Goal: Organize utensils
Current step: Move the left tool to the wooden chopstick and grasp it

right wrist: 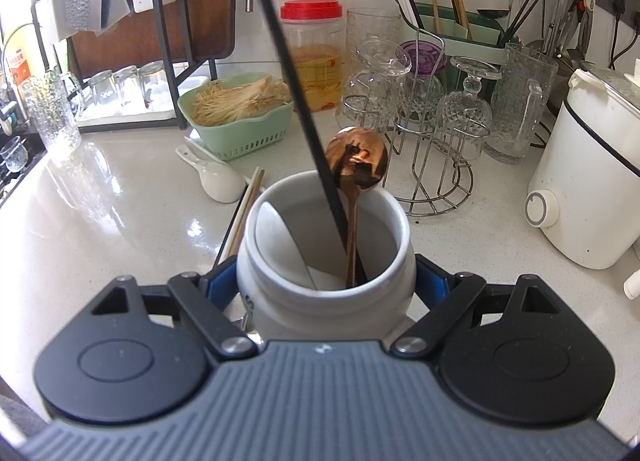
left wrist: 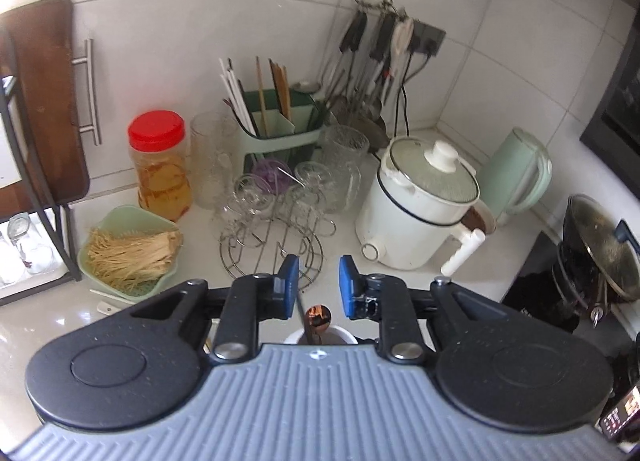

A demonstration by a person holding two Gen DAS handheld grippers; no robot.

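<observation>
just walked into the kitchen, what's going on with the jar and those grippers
A person with a gripper in each hand is sorting utensils. The right gripper is clamped around a white jar on the counter. The jar holds a black chopstick, a copper spoon and a white spoon. The left gripper is above the jar, jaws open, with the chopstick between them but not gripped. Another white spoon and more chopsticks lie on the counter.

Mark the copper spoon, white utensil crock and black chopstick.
copper spoon (right wrist: 356, 159): right wrist view, on the bowl.
white utensil crock (right wrist: 400, 221): right wrist view, on the rim.
black chopstick (right wrist: 288, 61): right wrist view, mid-shaft.
</observation>
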